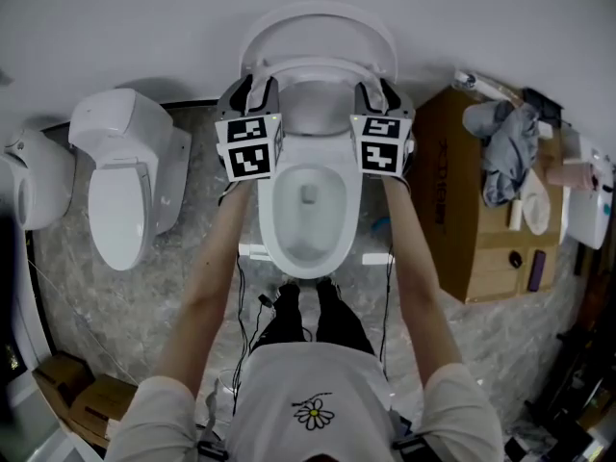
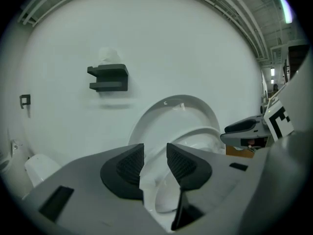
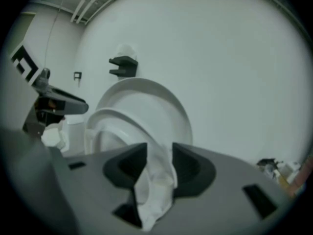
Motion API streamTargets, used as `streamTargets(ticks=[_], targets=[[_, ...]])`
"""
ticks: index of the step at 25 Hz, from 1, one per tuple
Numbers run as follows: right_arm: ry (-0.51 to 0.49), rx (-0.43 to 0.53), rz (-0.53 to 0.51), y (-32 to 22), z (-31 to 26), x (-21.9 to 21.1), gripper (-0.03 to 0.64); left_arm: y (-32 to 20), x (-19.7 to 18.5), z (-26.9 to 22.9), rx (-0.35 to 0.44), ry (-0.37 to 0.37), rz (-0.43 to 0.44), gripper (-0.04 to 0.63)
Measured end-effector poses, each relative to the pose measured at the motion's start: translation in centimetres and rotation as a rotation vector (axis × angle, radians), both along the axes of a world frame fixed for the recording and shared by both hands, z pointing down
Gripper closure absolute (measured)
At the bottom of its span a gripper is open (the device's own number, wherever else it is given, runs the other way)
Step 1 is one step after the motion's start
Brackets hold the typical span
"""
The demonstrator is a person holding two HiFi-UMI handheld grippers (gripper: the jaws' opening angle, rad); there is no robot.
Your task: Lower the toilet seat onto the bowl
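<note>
A white toilet stands in the middle of the head view, its bowl [image 1: 272, 224] open. The lid [image 1: 318, 25] leans back against the wall. The seat [image 1: 318, 67] is raised, tilted forward off the lid. My left gripper [image 1: 252, 92] is at the seat's left side and my right gripper [image 1: 378, 92] at its right side. In the left gripper view the jaws [image 2: 155, 163] stand wide, with the seat's [image 2: 195, 133] edge between them. In the right gripper view the jaws [image 3: 159, 163] also stand wide around the seat's [image 3: 117, 119] rim, which fills most of the gap.
A second white toilet [image 1: 125, 181] stands to the left, with another white fixture [image 1: 38, 176] beyond it. A cardboard box [image 1: 462, 210] with cloth and small bottles on top is close on the right. A black holder [image 2: 108, 77] is fixed on the wall. Cables trail on the floor.
</note>
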State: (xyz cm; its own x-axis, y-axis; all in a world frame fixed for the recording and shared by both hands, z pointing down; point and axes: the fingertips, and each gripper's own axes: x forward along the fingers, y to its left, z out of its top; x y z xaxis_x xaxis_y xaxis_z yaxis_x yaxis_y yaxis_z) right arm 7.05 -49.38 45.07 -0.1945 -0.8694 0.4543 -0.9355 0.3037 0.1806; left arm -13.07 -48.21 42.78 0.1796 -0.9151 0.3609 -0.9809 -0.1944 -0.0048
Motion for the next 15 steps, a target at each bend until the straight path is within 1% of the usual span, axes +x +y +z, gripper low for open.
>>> streamTargets(ticks=[6,9,11,13,15], targets=[[0.051,0.016,-0.011,-1.3,0.5,-0.7,0.446,-1.3,0.1,2.4,-0.042,-0.059,0.006,0.436],[0.053,0.014,-0.003,-1.9,0.7,-1.0,0.472,-2.0,-0.1,2.9,-0.054,-0.078,-0.005,0.450],[0.044,0.018,0.012,-2.3,0.7,-0.9,0.485,-2.4,0.1,3.3,-0.060,-0.086,-0.006,0.470],[0.042,0.026,0.020,-2.5,0.7,-0.7,0.493,-2.7,0.2,3.5,-0.069,-0.086,-0.009,0.474],[0.061,0.041,0.020,-2.5,0.5,-0.7,0.502,-2.8,0.1,3.5,-0.073,-0.082,-0.009,0.474]])
